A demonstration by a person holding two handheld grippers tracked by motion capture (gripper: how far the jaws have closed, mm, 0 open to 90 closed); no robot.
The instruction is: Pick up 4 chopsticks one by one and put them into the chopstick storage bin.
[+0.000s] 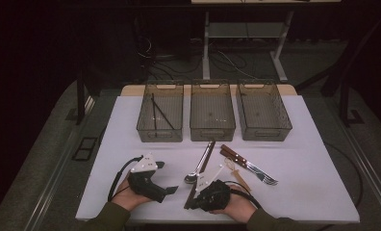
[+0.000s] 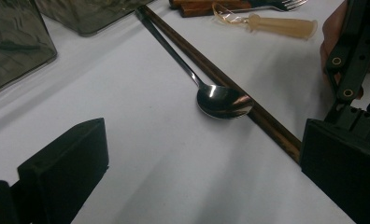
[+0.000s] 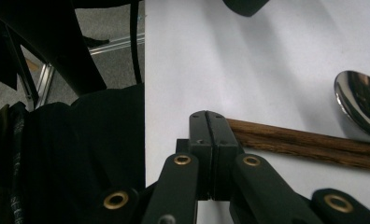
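Observation:
My left gripper [image 1: 167, 177] is open near the table's front edge, its jaws wide apart [image 2: 197, 140] with only bare tabletop between them. Just beyond them lies a steel spoon [image 1: 196, 169] [image 2: 223, 100] beside a pair of dark wooden chopsticks [image 1: 204, 161] [image 2: 267, 119]. My right gripper [image 1: 192, 203] [image 3: 209, 126] is shut, with its pads pressed flat together. Its tips sit over the near end of the chopsticks [image 3: 304, 140], which run off sideways, not between the pads. The spoon's bowl [image 3: 360, 100] is at the right of the right gripper view.
Three dark see-through bins stand in a row at the back: left [image 1: 159, 134], middle [image 1: 212, 132], right [image 1: 265, 132]. The left one holds dark chopsticks [image 1: 160, 115]. Wooden-handled cutlery [image 1: 234, 155] and a tan plastic utensil [image 1: 236, 175] [image 2: 276, 25] lie right of the spoon.

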